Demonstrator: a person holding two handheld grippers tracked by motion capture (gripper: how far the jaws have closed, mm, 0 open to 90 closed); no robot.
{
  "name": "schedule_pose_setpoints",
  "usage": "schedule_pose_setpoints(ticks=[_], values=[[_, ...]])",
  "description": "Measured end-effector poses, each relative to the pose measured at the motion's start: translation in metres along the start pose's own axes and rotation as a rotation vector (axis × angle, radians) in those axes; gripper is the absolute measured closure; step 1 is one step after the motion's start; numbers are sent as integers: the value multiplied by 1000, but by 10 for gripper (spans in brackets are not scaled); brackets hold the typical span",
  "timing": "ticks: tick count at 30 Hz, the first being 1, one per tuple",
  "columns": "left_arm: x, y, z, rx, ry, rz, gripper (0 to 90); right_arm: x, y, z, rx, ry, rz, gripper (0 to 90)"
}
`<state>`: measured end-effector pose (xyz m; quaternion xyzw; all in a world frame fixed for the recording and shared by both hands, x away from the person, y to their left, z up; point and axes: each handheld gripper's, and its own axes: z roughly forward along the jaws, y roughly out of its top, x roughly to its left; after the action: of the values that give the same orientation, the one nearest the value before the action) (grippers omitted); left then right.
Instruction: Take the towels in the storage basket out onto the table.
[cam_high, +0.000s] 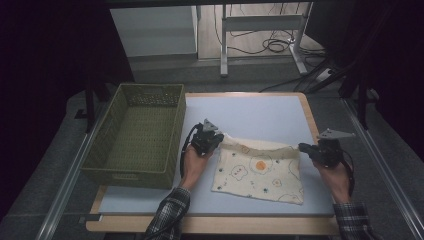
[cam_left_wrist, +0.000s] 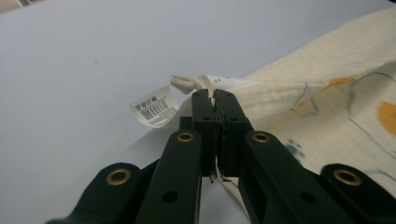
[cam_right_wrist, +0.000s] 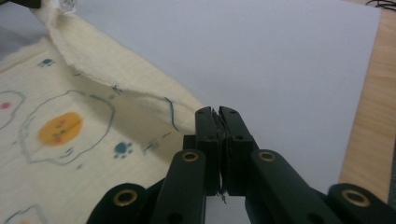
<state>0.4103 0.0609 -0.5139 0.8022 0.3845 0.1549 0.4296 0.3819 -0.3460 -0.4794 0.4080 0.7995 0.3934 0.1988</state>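
1. I see a cream cloth lying on the pale blue table surface, right of the green basket. Its far edge is lifted off the table between the two grippers; the near part lies flat.
2. The cloth is printed with fried-egg shapes: wavy dark outlines around an orange centre. Small blue paw-like marks and a pink dot sit among them. The weave shows fine ribbing in the left gripper view.
3. A white tag hangs at the cloth's far left corner, beside a short twisted cord. It carries a barcode and lines of print too small for me to read. A second white strip behind it bears faint characters, also illegible.
4. The left gripper has its jaws closed together on that tagged corner.
5. The right gripper has its jaws closed on the cloth's far right corner, near the table's wooden edge.
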Motion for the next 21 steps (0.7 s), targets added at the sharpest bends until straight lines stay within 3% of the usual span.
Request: schedule_pose_setpoints(ticks=[13,21], values=[[-29,-35,-41,-55,-65,-22,879,33,-35,-38,-14,46,-4,875],[-46,-56,-58,-60,-91,2,877,50,-55,-57,-12,70,-13,875]])
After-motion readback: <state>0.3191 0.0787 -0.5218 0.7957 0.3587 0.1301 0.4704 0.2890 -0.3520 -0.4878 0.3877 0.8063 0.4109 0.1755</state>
